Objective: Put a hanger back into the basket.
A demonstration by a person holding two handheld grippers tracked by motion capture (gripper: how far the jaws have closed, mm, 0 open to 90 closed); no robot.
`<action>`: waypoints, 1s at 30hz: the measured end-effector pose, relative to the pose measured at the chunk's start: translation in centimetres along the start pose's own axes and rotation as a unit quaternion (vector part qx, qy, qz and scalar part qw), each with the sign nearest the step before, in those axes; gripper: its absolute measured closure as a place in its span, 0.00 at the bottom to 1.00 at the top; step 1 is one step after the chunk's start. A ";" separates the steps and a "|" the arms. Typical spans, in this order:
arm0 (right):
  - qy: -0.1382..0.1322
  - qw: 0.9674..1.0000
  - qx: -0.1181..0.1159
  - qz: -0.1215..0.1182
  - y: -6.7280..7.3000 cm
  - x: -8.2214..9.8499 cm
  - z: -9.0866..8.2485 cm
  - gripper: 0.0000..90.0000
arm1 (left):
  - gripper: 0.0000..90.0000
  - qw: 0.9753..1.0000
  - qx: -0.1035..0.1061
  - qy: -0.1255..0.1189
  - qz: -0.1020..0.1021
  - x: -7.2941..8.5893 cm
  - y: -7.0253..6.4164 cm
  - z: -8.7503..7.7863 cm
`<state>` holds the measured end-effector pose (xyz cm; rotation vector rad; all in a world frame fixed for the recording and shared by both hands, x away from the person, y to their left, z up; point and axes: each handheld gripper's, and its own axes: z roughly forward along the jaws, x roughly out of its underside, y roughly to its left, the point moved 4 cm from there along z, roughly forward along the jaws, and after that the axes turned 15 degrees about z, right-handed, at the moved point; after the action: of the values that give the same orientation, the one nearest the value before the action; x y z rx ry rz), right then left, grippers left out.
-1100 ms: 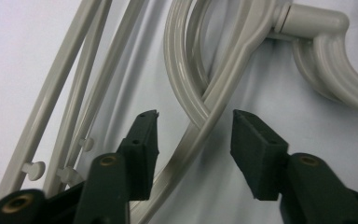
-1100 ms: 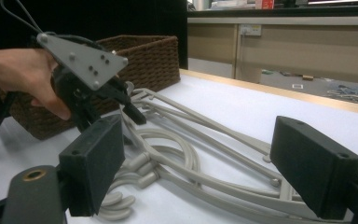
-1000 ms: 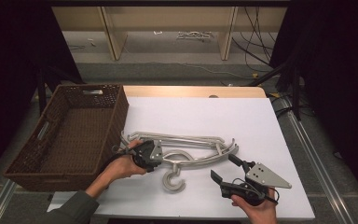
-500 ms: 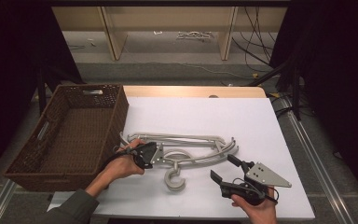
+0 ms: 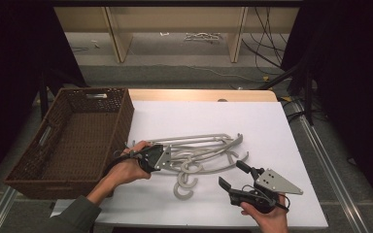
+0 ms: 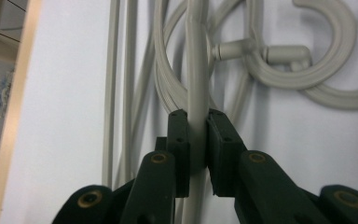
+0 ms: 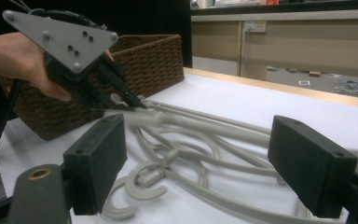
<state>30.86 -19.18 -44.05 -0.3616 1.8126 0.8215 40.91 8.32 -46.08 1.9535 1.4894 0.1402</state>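
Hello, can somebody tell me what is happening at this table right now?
A person works with two handheld grippers over a pile of grey plastic hangers on a white table. The left gripper is shut on one hanger's arm. The right gripper is open, hovering beside the pile. A wicker basket stands at the left.

The left hand-held gripper [image 5: 162,158] sits low over the surface, held in the left hand [image 5: 128,167], whose sleeved forearm enters from the bottom left. Its 2 black jaws are closed tight on a grey hanger arm [image 6: 196,84]. The right hand-held gripper [image 5: 233,175] is held in the right hand [image 5: 267,218] near the bottom edge, its 2 jaws spread wide apart with nothing between them, pointing up and left.
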 end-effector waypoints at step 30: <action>0.007 1.000 0.002 -0.002 -0.2 0.2 0.0 0.23 | 0.88 0.985 -0.015 -0.107 -0.131 -0.8 2.8 -4.6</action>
<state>30.89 -19.29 -44.26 -0.3696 1.8255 0.8144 40.79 9.27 -40.68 1.6711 1.5723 -0.1561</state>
